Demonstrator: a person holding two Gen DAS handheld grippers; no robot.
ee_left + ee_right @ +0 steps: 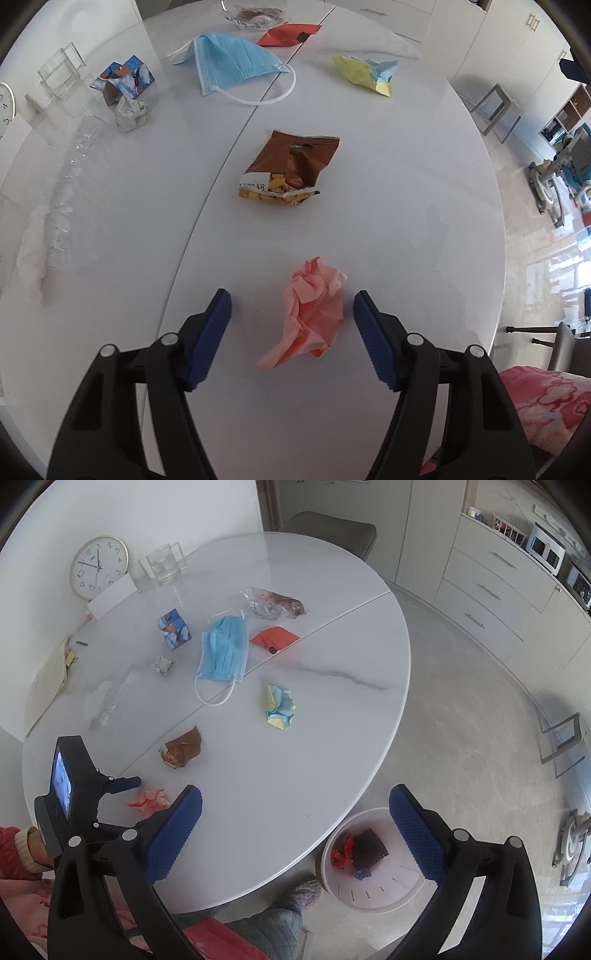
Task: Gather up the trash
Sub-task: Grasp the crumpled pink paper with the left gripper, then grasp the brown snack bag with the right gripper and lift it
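While the right gripper point(295, 812) hangs released over the desk point(406, 221) edge, the left gripper point(291, 306), spread wide, straddles the pink paper wad point(314, 314), lying lengthwise between its fingers, nearer the right one.

Trash-strewn white oval table point(424, 192)

Snack packet point(286, 170) — digits "48"; clock point(99, 568) — numerals.

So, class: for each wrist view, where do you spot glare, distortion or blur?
Left wrist view: window glare bleaches the floor at the right edge; the fisheye bows the table rim; the clear bottle barely reads. Right wrist view: cabinets curve at the margins; the table top mirrors the wall behind the clock.
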